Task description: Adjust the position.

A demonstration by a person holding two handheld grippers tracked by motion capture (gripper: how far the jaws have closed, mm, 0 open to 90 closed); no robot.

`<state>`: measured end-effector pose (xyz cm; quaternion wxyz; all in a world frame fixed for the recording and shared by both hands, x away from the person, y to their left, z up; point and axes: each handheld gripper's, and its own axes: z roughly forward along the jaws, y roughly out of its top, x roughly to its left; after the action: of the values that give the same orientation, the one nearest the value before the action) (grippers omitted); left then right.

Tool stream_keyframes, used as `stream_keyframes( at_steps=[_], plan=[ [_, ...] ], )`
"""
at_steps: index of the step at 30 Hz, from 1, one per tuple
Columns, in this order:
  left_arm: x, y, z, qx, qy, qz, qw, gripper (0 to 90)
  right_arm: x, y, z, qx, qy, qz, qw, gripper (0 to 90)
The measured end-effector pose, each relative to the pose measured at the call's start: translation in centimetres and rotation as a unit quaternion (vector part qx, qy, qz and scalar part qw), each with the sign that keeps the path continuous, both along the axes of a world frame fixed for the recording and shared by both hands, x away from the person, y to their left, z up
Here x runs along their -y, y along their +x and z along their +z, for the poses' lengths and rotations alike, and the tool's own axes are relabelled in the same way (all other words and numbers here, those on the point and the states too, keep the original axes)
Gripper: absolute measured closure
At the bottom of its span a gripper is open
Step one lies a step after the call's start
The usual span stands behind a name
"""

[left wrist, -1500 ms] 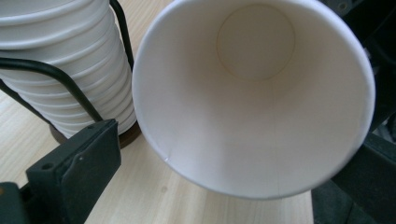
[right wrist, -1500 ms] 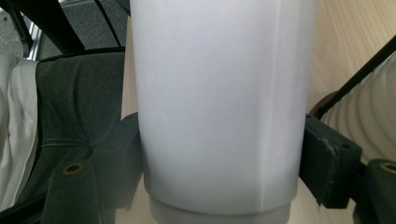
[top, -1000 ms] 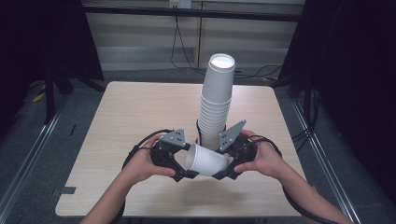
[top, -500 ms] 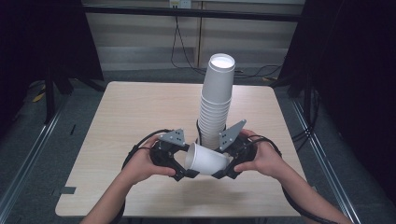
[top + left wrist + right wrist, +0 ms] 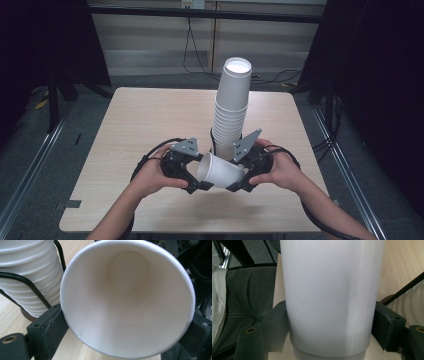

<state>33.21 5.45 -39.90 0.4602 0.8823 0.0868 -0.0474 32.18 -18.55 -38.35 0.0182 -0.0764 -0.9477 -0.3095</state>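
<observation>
High view | cup [image 5: 220, 171] on its side above tabletop [image 5: 145, 120] near edge, mouth toward left tongs [image 5: 196, 181] | right tongs [image 5: 239, 181] clenched on cup's base end | left tongs' jaws just closing, pressed on rim | stack [image 5: 231, 112] upright just behind

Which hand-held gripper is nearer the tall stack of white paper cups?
Right. The right hand-held gripper sits just below the tall stack of white paper cups; the left hand-held gripper is farther to its left.
</observation>
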Motion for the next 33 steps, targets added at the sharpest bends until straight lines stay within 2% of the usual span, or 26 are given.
stream_keyframes(
  at_steps=[3,9,17,24,31,33],
  plan=[
    [-0.1,0.0,0.0,-0.004,-0.007,0.003,1.0,6.8,0.0,0.0,0.0,0.0,0.001,-0.003,1.0,24.2],
    [0.0,0.1,0.0,-0.001,-0.008,0.002,1.0,6.5,0.0,0.0,0.1,0.0,-0.002,-0.004,1.0,24.1],
    [0.3,-0.1,0.3,0.011,-0.001,0.004,0.9999,8.6,0.0,0.1,-0.2,-0.002,-0.007,-0.007,0.9999,24.2],
    [0.4,-0.2,0.6,0.016,0.017,0.005,0.9997,10.5,-0.1,0.1,-0.3,-0.002,-0.015,-0.007,0.9999,24.4],
    [0.5,-0.3,1.1,0.028,0.031,0.004,0.9991,12.0,-0.2,0.1,-0.7,0.0,-0.004,-0.01,0.9999,24.3],
    [0.5,-0.3,1.3,0.027,0.033,0.006,0.9991,12.2,-0.2,0.1,-0.8,-0.006,-0.002,-0.014,0.9999,24.1]
  ],
)
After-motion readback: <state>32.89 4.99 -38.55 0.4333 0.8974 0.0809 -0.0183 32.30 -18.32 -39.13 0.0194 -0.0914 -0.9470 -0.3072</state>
